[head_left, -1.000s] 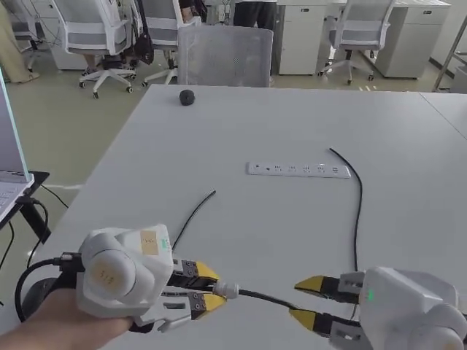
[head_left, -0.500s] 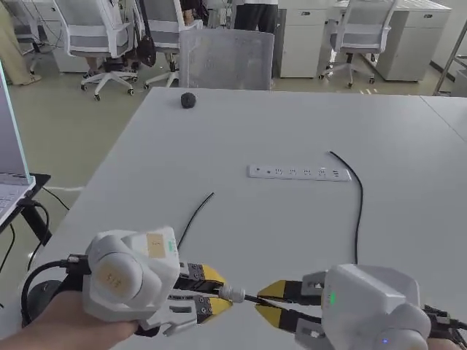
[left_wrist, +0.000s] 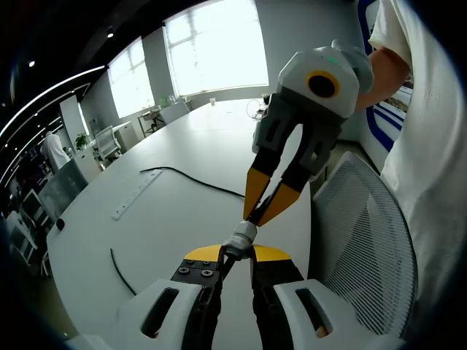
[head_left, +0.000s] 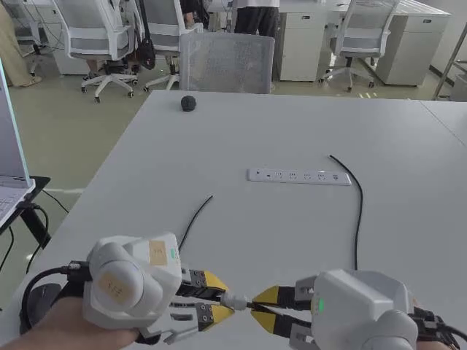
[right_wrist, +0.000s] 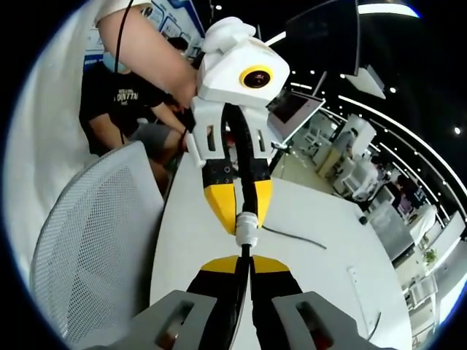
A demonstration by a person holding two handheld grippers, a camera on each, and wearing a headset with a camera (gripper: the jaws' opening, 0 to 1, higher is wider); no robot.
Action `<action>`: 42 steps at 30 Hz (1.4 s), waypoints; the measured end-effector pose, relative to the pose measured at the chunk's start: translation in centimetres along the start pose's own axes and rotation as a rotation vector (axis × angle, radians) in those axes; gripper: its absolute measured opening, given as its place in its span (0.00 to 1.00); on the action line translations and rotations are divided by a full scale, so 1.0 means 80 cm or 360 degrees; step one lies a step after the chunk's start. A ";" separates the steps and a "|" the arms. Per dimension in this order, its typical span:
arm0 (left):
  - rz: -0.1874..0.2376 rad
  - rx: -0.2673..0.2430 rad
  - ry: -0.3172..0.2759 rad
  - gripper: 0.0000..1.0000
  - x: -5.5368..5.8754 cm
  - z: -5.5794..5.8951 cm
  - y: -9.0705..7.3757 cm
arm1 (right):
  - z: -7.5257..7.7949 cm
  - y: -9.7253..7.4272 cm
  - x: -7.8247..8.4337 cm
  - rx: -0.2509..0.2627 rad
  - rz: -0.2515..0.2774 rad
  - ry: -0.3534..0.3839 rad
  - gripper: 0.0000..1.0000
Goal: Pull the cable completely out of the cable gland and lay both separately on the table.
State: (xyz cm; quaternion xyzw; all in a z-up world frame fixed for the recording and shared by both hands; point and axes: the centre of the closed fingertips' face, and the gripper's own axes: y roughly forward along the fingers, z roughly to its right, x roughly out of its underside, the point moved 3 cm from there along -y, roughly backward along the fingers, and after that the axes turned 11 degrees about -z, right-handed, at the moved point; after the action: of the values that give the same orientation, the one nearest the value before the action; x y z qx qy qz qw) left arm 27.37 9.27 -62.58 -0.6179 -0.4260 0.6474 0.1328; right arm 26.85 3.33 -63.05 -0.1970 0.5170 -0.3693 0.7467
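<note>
Two grippers nose to nose, just above the near edge of the white table. At left gripper, jaws clamped on small white plastic cable gland, held clear of the tabletop. At right gripper, jaws pinched together on thin black cable right where it leaves the gland. Farther back, long white power strip mid-table, black cord trailing toward the right edge. Loose black wire end nearer the left edge; link to held cable unclear. Small black round lump by the far edge.
</note>
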 end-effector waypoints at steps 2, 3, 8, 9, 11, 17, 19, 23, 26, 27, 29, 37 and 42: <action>-0.0001 0.0002 -0.0002 0.15 0.000 0.000 0.001 | 0.000 0.001 0.001 -0.0002 -0.0006 0.0004 0.00; 0.0000 0.0003 -0.0001 0.15 0.000 0.000 0.001 | 0.000 0.001 0.001 -0.0005 -0.0008 0.0010 0.00; 0.0003 0.0006 -0.0003 0.15 0.001 0.001 0.001 | 0.000 0.002 0.002 -0.0011 -0.0014 0.0004 0.00; 0.0003 0.0005 -0.0005 0.15 0.001 0.000 0.001 | 0.000 0.002 0.002 -0.0010 -0.0017 -0.0006 0.00; -0.0002 0.0001 -0.0004 0.15 0.003 0.000 0.001 | 0.001 0.002 0.004 -0.0014 -0.0023 -0.0005 0.00; -0.0004 -0.0019 -0.0023 0.15 0.008 -0.007 -0.004 | 0.005 -0.003 0.012 -0.0004 -0.0038 -0.0004 0.00; -0.0005 -0.0025 -0.0031 0.15 0.010 -0.010 -0.006 | 0.006 -0.005 0.018 0.0003 -0.0057 -0.0008 0.00; -0.0009 -0.0035 -0.0044 0.15 0.012 -0.012 -0.008 | 0.008 -0.010 0.029 0.0018 -0.0095 -0.0017 0.00; -0.0008 -0.0045 -0.0046 0.15 0.013 -0.013 -0.009 | 0.009 -0.014 0.042 0.0024 -0.0139 -0.0013 0.00; -0.0009 -0.0044 -0.0050 0.15 0.013 -0.013 -0.009 | 0.010 -0.016 0.047 0.0029 -0.0157 -0.0015 0.00; -0.0011 -0.0047 -0.0047 0.15 0.014 -0.014 -0.010 | 0.011 -0.018 0.055 0.0037 -0.0180 -0.0015 0.00; -0.0009 -0.0063 -0.0060 0.15 0.014 -0.018 -0.014 | 0.020 -0.035 0.093 0.0081 -0.0288 0.0042 0.00; -0.0007 -0.0066 -0.0056 0.15 0.012 -0.018 -0.014 | 0.021 -0.042 0.110 0.0093 -0.0341 0.0067 0.00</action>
State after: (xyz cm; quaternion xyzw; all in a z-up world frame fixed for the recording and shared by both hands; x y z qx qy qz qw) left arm 28.08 11.14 -62.25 -0.6081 -0.4428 0.6490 0.1138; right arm 28.95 -5.69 -65.64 -0.2217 0.4977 -0.4660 0.6971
